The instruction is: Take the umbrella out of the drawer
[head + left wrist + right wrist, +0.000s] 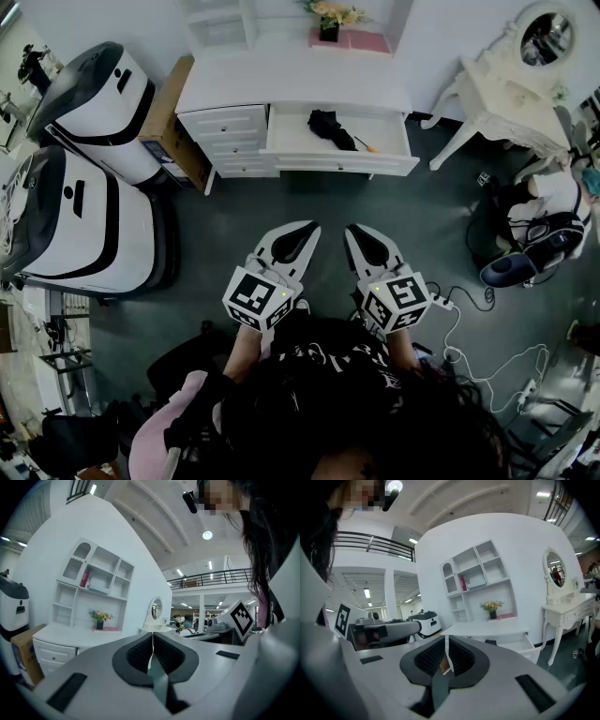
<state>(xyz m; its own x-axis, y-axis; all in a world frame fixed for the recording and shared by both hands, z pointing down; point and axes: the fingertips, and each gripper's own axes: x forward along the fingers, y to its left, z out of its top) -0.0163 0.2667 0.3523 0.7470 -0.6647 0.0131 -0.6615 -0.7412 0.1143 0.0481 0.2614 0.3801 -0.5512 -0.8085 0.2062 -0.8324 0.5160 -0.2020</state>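
Umbrella [332, 128] seen lying in the open drawer [386, 133], untouched.
The black, folded umbrella is laid on the drawer's bottom, towards the middle, with the drawer pulled out from the white desk [291, 80]. The left gripper [307, 228] and right gripper [357, 232] are held side by side over the floor [234, 225], well apart from the drawer. The jaws of each are pressed together, and nothing is gripped between them.

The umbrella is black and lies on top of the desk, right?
Not quite. The umbrella is black, but it lies inside the open drawer, not on top of the desk. The head view shows it.
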